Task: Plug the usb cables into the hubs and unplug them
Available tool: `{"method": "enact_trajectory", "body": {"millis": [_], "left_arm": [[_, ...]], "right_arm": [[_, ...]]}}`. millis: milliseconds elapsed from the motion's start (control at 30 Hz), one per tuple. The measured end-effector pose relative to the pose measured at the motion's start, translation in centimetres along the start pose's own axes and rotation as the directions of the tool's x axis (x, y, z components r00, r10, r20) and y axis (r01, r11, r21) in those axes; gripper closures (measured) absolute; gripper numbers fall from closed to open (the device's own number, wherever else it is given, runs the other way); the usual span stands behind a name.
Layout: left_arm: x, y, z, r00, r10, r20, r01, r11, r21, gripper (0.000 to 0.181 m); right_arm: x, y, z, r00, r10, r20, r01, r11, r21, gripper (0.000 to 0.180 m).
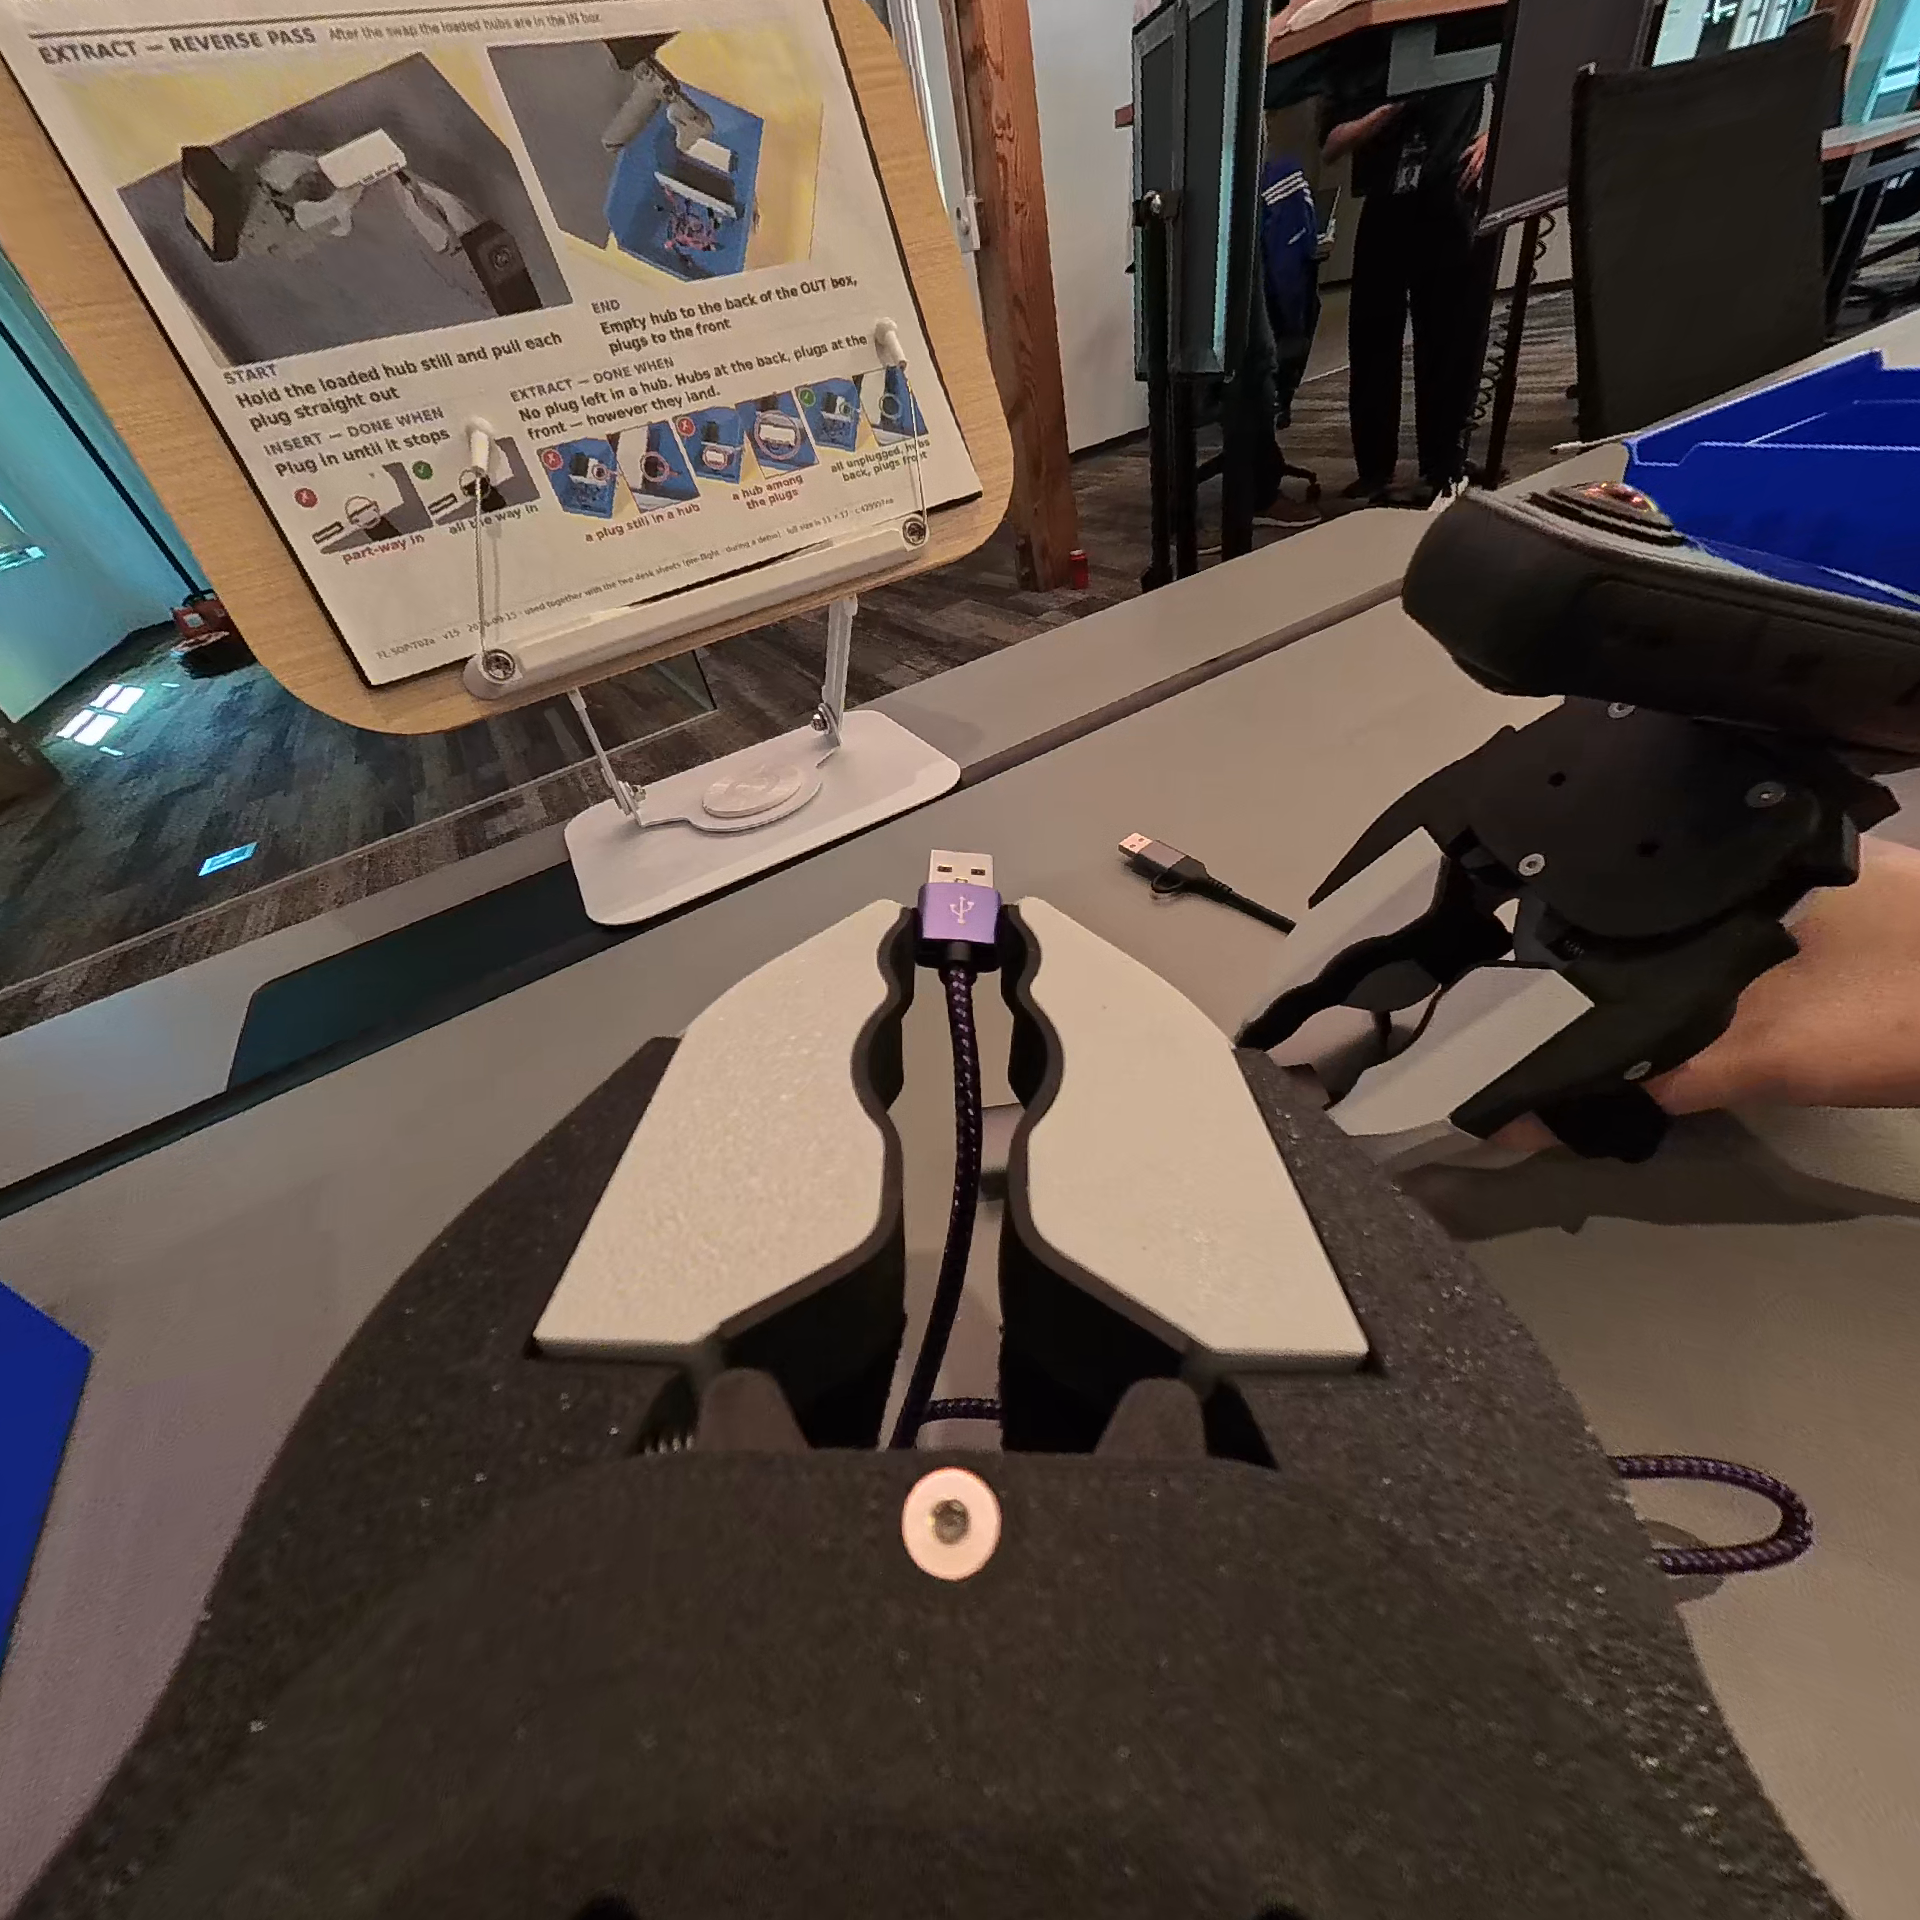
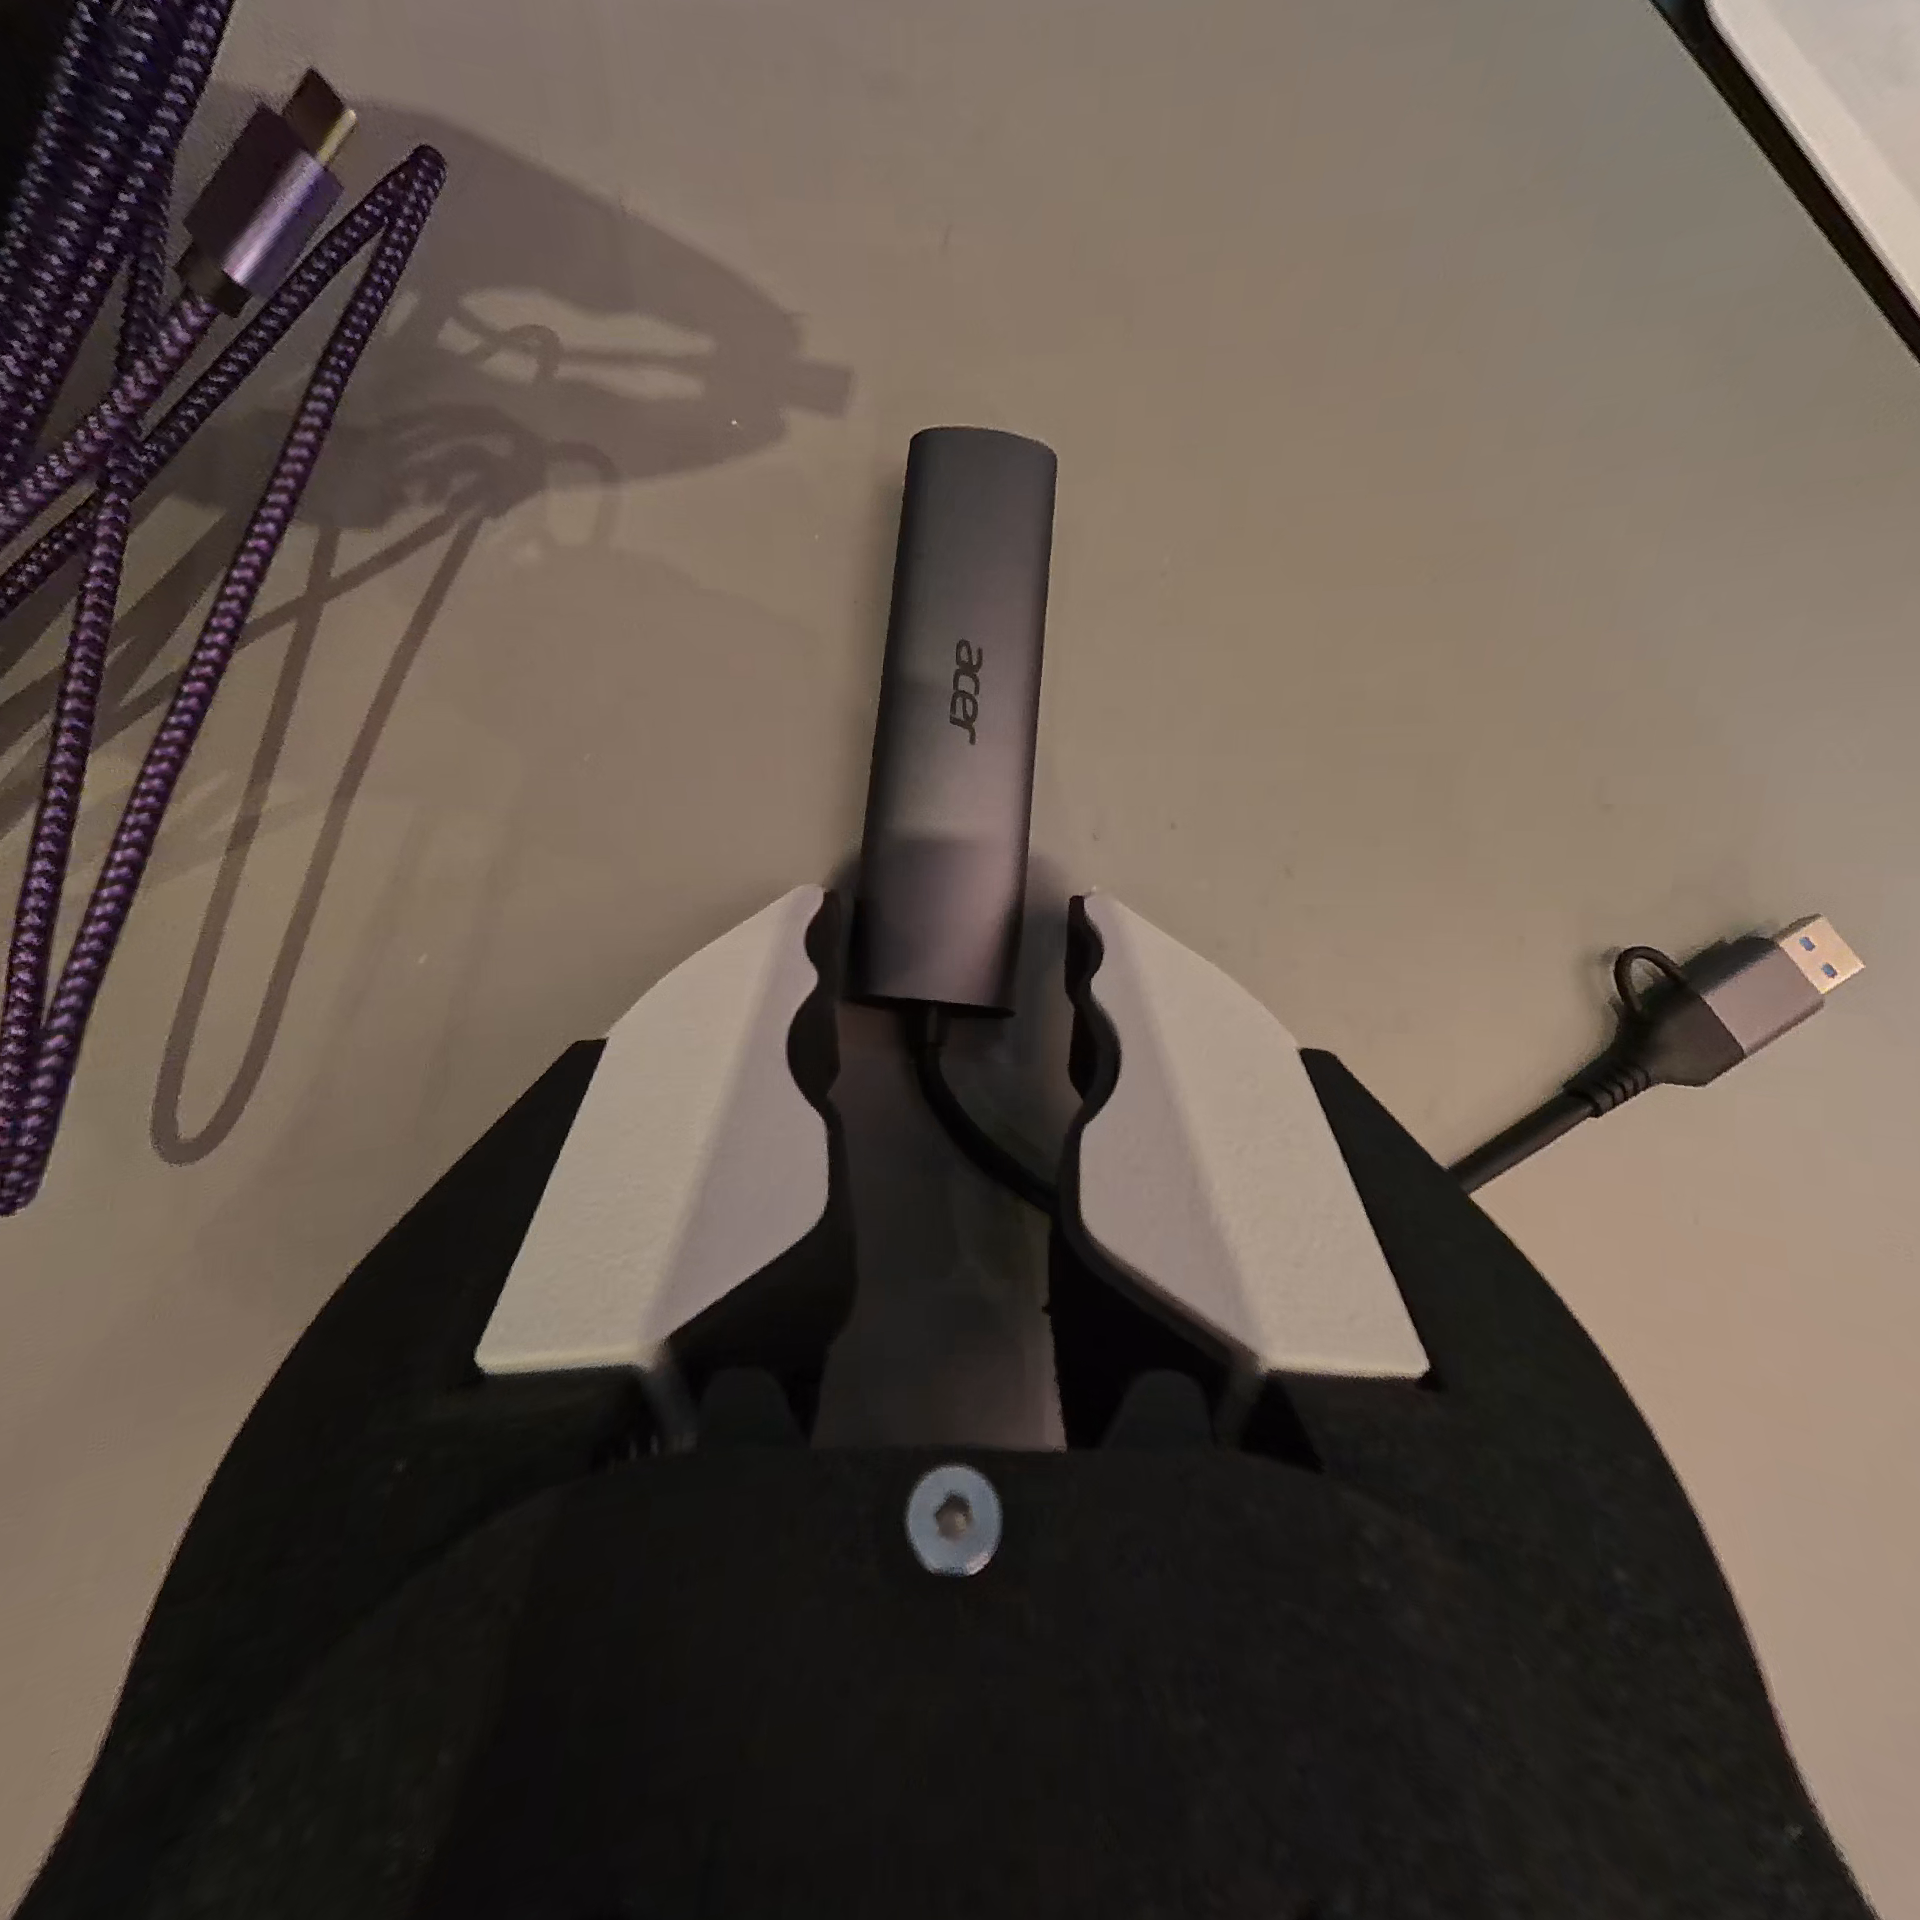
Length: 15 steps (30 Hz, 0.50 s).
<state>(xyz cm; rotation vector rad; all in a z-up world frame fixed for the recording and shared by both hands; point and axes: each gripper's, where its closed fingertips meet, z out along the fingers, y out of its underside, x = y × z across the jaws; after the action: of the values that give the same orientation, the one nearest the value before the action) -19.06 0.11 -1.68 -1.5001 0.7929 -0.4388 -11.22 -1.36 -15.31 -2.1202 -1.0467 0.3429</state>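
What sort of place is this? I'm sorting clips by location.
Probably an office or lab workspace set up for a cable-plugging exercise: a grey table, an instruction sheet on a stand, blue bins, and in the background carpeted floor, partition screens and people standing.

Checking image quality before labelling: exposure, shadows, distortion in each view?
Left wrist view: bright and evenly lit, strong fisheye bending the table edge and document stand; purple plug sharp. Right wrist view: dim, warm cast; hard gripper shadow on the table beyond the hub; purple cable slightly soft.
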Motion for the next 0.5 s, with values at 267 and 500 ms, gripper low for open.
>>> {"method": "enact_trajectory", "body": {"millis": [267,500], "left_arm": [[0.0,0.0,0.1,1.000,0.004,0.001,-0.004,1.000,-0.002,0.165],[0.0,0.2,-0.1,1.000,-0.001,-0.003,0.001,1.000,-0.007,0.165]], "right_arm": [[-0.3,-0.2,0.1,1.000,-0.005,0.025,0.005,1.000,-0.015,0.149],[-0.2,-1.2,-1.1,0.984,0.138,0.109,-0.146,0.987,0.064,0.149]]}}
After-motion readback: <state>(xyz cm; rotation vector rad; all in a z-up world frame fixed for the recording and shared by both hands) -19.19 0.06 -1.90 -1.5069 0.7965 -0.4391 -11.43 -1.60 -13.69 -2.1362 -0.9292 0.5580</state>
